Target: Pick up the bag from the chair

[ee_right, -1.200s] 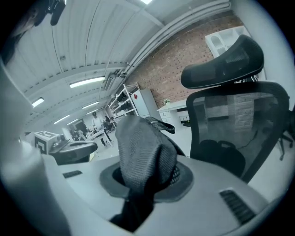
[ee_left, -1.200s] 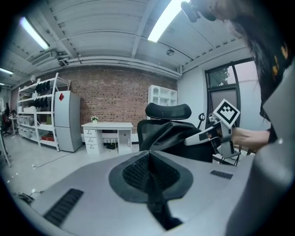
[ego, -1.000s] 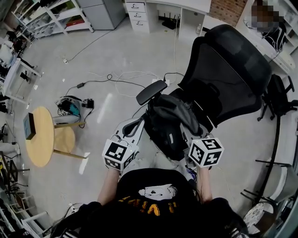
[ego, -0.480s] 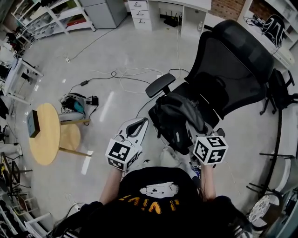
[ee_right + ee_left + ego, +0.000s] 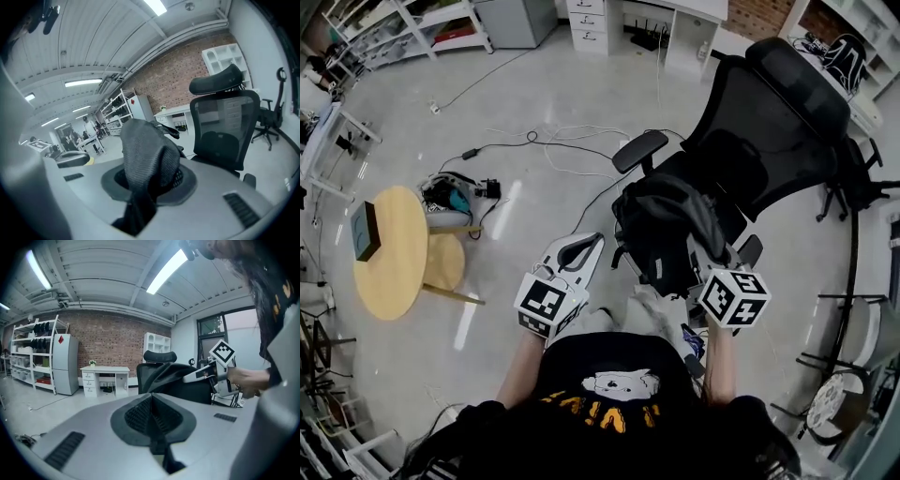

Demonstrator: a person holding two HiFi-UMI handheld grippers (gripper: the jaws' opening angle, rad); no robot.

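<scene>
A black backpack [image 5: 661, 234] hangs in front of the black mesh office chair [image 5: 769, 122], just off its seat. My right gripper [image 5: 701, 251] is shut on the bag's mesh strap [image 5: 147, 154], which drapes over the pinched jaws of the right gripper [image 5: 149, 185]. My left gripper [image 5: 584, 248] is to the left of the bag and apart from it. In the left gripper view the left gripper [image 5: 151, 404] has its jaws pressed together with nothing between them, and the bag [image 5: 171, 378] shows ahead with the chair's headrest [image 5: 160, 356] behind it.
A round wooden table [image 5: 389, 258] stands to the left, with cables [image 5: 553, 150] on the floor beyond it. A white desk [image 5: 675, 19] and shelving line the far wall. A second dark chair [image 5: 862, 178] stands at the right.
The bag has come up and toward me off the chair seat with the right gripper. The left gripper now stands farther from the bag.
</scene>
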